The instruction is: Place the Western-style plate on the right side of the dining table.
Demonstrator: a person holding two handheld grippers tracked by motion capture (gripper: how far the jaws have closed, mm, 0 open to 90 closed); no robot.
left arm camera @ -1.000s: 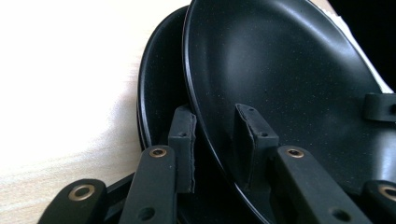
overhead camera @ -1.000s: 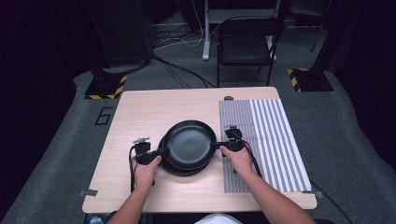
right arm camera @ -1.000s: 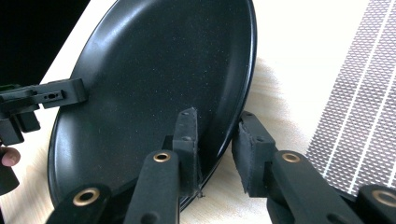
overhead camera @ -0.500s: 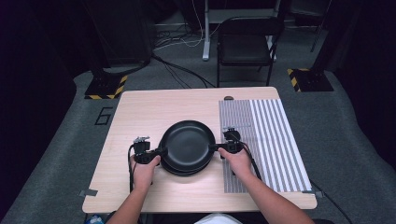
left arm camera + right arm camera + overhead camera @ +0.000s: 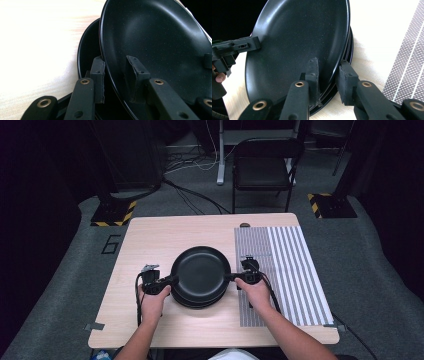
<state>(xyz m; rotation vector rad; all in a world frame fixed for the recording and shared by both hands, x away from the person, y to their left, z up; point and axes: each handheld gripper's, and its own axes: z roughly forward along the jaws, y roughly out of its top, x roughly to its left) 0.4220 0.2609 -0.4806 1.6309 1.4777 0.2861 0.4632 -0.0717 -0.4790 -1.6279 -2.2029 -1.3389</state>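
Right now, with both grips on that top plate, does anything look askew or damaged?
Nothing stands out. The top black plate is pinched at opposite rims by the left hand-held gripper and the right hand-held gripper, sitting roughly centred over the stack of black plates. No chips or spills show.

Both forearms reach forward — left gripper [image 5: 167, 281] and right gripper [image 5: 235, 277] jaws clamped, facing inward.
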